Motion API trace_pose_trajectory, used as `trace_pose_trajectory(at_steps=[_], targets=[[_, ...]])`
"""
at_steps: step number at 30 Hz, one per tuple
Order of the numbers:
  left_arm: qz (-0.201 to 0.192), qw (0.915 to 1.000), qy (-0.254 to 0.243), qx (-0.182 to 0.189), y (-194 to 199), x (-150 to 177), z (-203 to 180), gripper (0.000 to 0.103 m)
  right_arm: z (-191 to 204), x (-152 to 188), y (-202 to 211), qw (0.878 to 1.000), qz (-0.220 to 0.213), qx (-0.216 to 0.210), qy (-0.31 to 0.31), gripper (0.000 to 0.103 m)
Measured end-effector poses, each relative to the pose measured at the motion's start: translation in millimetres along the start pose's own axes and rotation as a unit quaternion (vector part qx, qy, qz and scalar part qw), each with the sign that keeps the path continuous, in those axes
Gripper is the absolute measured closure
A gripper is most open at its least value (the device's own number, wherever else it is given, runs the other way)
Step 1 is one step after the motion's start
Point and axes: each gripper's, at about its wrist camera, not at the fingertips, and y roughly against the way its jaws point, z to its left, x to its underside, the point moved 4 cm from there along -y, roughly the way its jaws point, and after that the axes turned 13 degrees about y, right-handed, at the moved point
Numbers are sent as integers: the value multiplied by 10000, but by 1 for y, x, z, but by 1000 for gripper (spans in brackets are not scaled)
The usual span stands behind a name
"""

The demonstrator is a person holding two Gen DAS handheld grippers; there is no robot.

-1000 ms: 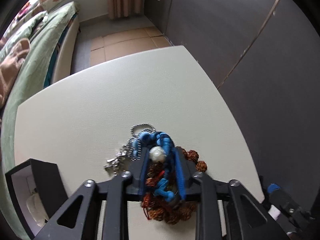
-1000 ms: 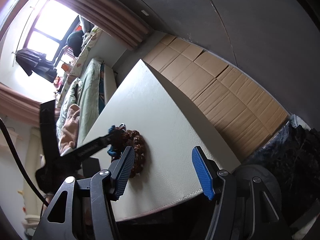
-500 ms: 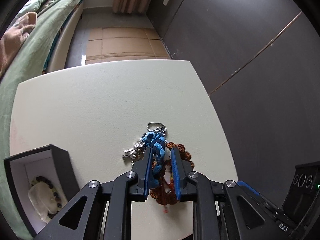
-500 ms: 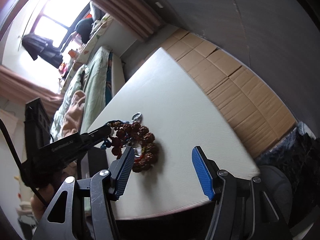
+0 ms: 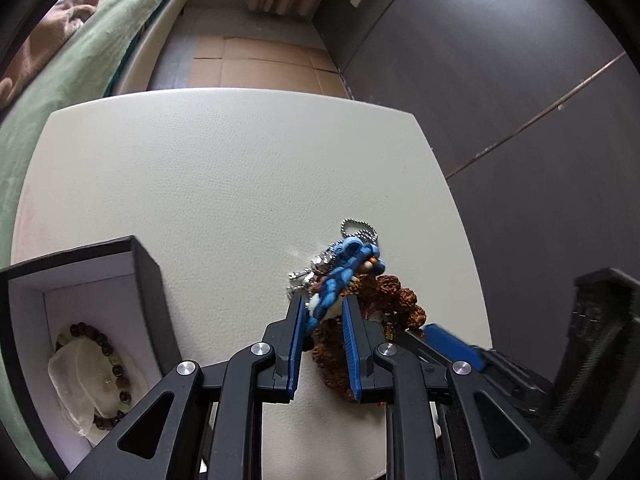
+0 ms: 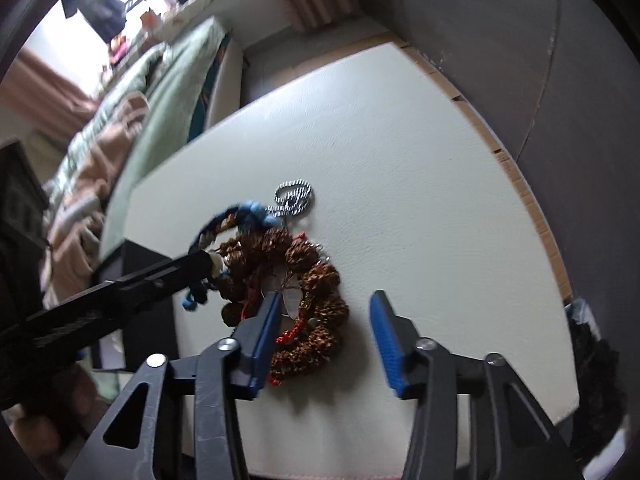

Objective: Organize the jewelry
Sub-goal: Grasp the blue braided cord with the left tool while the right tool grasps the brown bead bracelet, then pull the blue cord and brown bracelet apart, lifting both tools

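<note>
Since the earlier frame the box has slid further into the left view's lower left, and the right claw (image 6: 322,322) has come in over the pile, its jaws just closing but not yet pinching; brown seed-bead bracelet (image 6: 316,304) sits between them. Left claw (image 5: 322,326) is clamped on the blue cord bracelet (image 5: 340,276), lifted off the tangle at lower center. Silver ball chain (image 5: 358,230) lies just beyond on the table (image 5: 224,168). Open box (image 5: 92,320) already holds one beaded bracelet (image 5: 106,372). Judged: one piece stored, three left, untangling underway.
</note>
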Motion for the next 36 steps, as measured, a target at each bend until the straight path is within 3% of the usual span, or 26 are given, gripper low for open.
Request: trace_pose_trajectory(at_steps=[2, 8, 10, 13, 21, 23, 24, 26, 27, 28, 31, 36], targets=[[10, 9999, 69, 94, 1, -1, 5, 83, -2, 1, -9, 9998, 173, 72, 30, 84], [-7, 9998, -118, 140, -3, 0, -1, 87, -19, 9, 2, 9995, -42, -116, -276, 84], [25, 9997, -136, 182, -5, 2, -3, 95, -24, 13, 7, 9988, -138, -277, -388, 84], [-68, 9995, -291, 138, -6, 4, -11, 99, -25, 15, 17, 9972, -257, -504, -487, 84], [-295, 9989, -352, 94, 9, -13, -30, 97, -21, 14, 45, 9941, -592, -713, -571, 84], [-194, 9990, -411, -28, 3, -18, -34, 93, -19, 14, 50, 9932, -658, -770, -579, 84], [-106, 9989, -446, -102, -1, -19, -35, 84, -19, 15, 52, 9928, -683, -788, -582, 84], [-22, 9989, -449, -98, -4, -19, -36, 58, -20, 17, 53, 9925, -687, -818, -599, 84], [-63, 9989, -465, -87, -4, -19, -37, 39, -22, 18, 52, 9923, -681, -833, -616, 84], [-161, 9985, -518, -122, -2, -19, -37, 28, -27, 21, 52, 9921, -675, -841, -636, 84], [-345, 9960, -761, -328, 1, -19, -39, 27, -32, 23, 48, 9914, -646, -866, -738, 84], [-309, 9893, -1096, -915, -12, -19, -37, 30, -44, 26, 47, 9894, -665, -917, -913, 84]])
